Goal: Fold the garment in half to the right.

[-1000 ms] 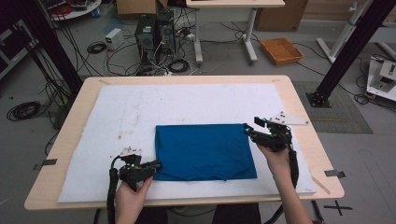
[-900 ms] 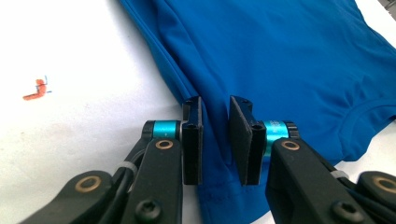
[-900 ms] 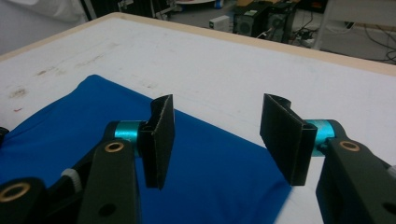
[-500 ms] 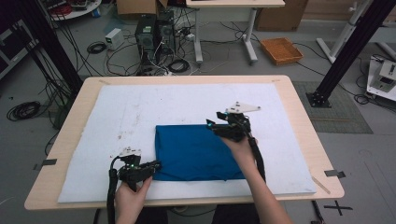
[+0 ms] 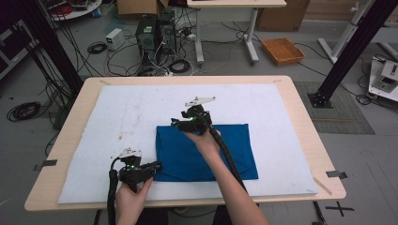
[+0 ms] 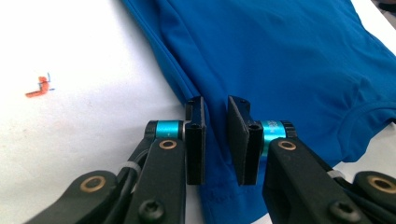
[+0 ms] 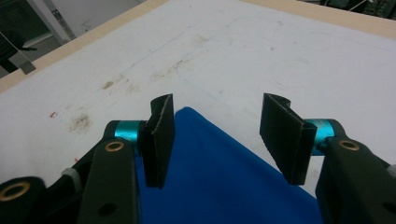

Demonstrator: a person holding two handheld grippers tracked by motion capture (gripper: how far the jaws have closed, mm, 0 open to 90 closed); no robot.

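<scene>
- The surface point(image 5: 287, 92) and its white mat point(image 5: 117, 117) are as they were a second ago. Nothing on them has shifted.
- The cloth point(image 5: 206, 152), a blue folded garment, lies flat on the mat near the person's edge. Its outline matches the earlier high views, so it has not been lifted or dragged yet.
- The right hand-held gripper point(image 5: 176, 123) accounts for the whole change.
  - A second ago it hung over the cloth's far right corner. It has since swept across the far edge to the far left corner.
  - In its own view the right hand-held gripper point(image 7: 215, 135) is released, with the jaws wide apart. The cloth's corner point(image 7: 187, 110) sits between and below them, and neither pad touches it.
- The left hand-held gripper point(image 5: 157, 166) has kept its place at the cloth's near left corner.
  - In its own view the left hand-held gripper point(image 6: 215, 140) has its jaws drawn narrow astride the cloth's edge point(image 6: 215, 186), with fabric in the gap.
  - I cannot tell whether the pads actually bite.
- As I read it, both tools now line up along the cloth's left side. That suggests the next fold starts from that side, once the right one drops and closes on its corner.
</scene>
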